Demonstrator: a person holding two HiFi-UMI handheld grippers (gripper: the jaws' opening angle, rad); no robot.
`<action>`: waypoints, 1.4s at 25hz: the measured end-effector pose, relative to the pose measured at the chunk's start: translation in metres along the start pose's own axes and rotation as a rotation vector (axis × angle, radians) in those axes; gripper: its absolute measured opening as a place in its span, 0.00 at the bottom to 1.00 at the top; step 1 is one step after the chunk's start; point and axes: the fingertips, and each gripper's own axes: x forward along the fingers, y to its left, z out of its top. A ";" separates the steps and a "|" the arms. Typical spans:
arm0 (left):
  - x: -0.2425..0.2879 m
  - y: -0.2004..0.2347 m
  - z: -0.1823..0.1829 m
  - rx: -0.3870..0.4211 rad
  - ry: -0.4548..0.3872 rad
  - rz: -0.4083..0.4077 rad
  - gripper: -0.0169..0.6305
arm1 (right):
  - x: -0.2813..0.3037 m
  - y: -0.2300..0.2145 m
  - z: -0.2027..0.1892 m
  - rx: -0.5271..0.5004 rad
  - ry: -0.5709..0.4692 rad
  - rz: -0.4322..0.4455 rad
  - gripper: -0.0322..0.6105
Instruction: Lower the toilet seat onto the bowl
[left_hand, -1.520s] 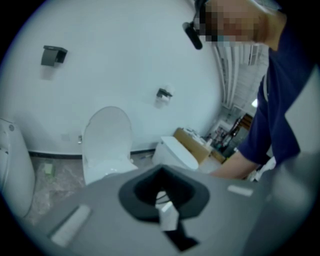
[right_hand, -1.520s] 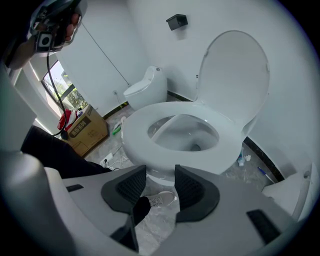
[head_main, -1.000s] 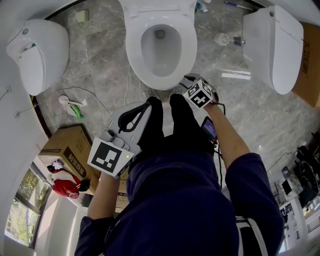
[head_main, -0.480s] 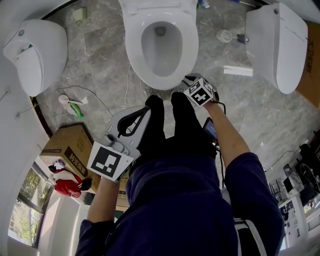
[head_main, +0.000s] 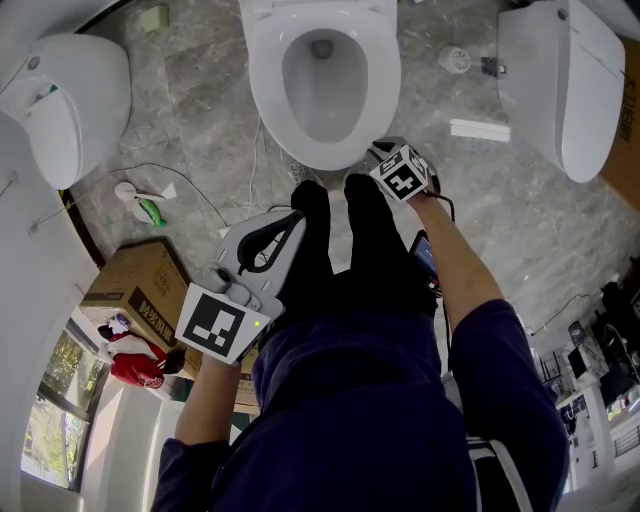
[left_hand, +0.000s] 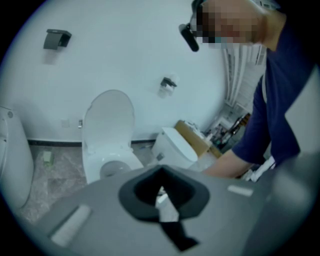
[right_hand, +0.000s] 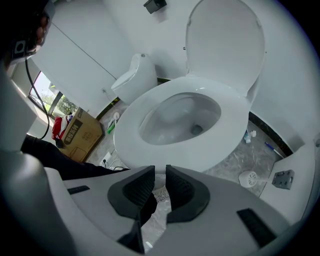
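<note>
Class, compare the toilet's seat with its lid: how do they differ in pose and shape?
The seat lies flat on the bowl; the lid stands upright behind it. The seat is an open ring; the lid is a solid oval panel. Both are white.

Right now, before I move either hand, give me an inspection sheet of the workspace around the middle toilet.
Surface: grey marbled floor.
Job's things: toilet seat appears to lie down on the bowl; lid upright.
Clutter: green-handled brush, cardboard box, white strip, all on the floor.
Grippers: left gripper shut, holding nothing; right gripper jaws have just been closing, a narrow gap left, nothing between them.
Cables: thin cable on the floor left of the bowl.
Surroundings: another toilet on the left and one on the right.
</note>
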 end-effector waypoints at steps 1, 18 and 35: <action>0.001 0.000 -0.001 -0.002 0.002 0.001 0.03 | 0.002 -0.001 -0.001 0.001 0.002 -0.001 0.15; 0.015 0.000 -0.038 -0.042 0.042 -0.022 0.03 | 0.035 -0.012 -0.014 0.058 0.012 -0.022 0.13; 0.024 0.011 -0.047 -0.035 0.061 -0.028 0.03 | 0.062 -0.021 -0.025 0.107 0.052 -0.042 0.12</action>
